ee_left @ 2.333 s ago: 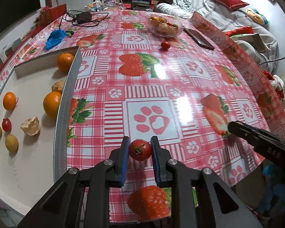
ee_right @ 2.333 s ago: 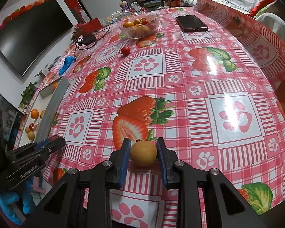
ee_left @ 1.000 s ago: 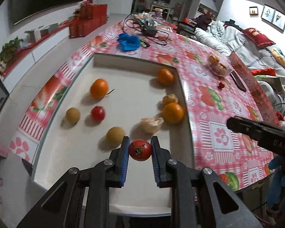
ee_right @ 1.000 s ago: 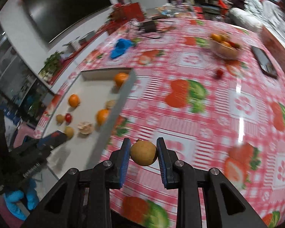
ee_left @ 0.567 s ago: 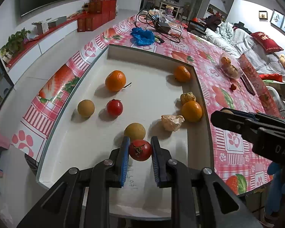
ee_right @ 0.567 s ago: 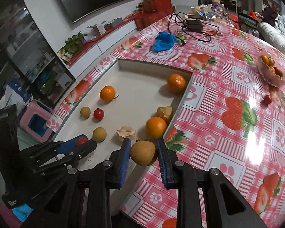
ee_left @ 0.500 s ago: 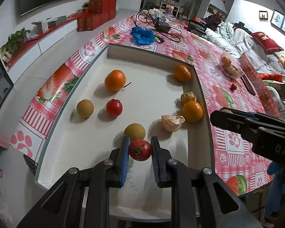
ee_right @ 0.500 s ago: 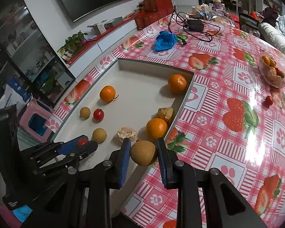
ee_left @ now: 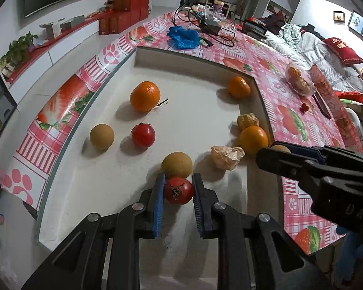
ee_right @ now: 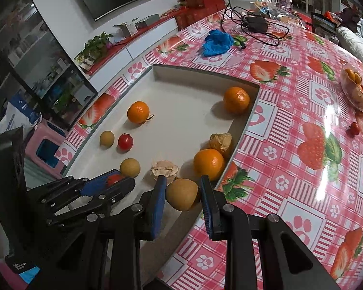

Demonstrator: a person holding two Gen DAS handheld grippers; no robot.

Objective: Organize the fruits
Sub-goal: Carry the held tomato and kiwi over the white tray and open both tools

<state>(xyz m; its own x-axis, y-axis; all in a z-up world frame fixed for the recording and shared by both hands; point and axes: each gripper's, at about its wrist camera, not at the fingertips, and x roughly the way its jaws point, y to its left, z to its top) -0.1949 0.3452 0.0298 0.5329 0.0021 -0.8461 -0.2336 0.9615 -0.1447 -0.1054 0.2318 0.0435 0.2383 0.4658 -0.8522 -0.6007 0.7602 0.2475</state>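
Note:
My left gripper [ee_left: 177, 192] is shut on a small red tomato [ee_left: 177, 190], held low over the near part of the white tray [ee_left: 200, 120]. Just beyond it a tan round fruit [ee_left: 177, 164] lies on the tray floor. My right gripper [ee_right: 182, 194] is shut on a tan round fruit [ee_right: 181, 194] above the tray's right rim, beside an orange [ee_right: 208, 163]. In the left wrist view the right gripper [ee_left: 278, 153] reaches in from the right. In the right wrist view the left gripper [ee_right: 113, 181] shows at lower left with the tomato [ee_right: 113, 178].
The tray holds three oranges [ee_left: 144, 96], a second tomato [ee_left: 143, 135], another tan fruit [ee_left: 102, 136] and peel scraps [ee_left: 227, 156]. On the strawberry tablecloth [ee_right: 302, 120] are a glass fruit bowl [ee_right: 357, 91], a loose cherry tomato [ee_right: 354, 128], a blue bag [ee_right: 216, 42], cables and a phone [ee_left: 323, 106].
Both grippers came from over the tablecloth to the tray, fruits still held. Over the last half second the left one sank slightly toward the tray floor; the right one hardly moved.

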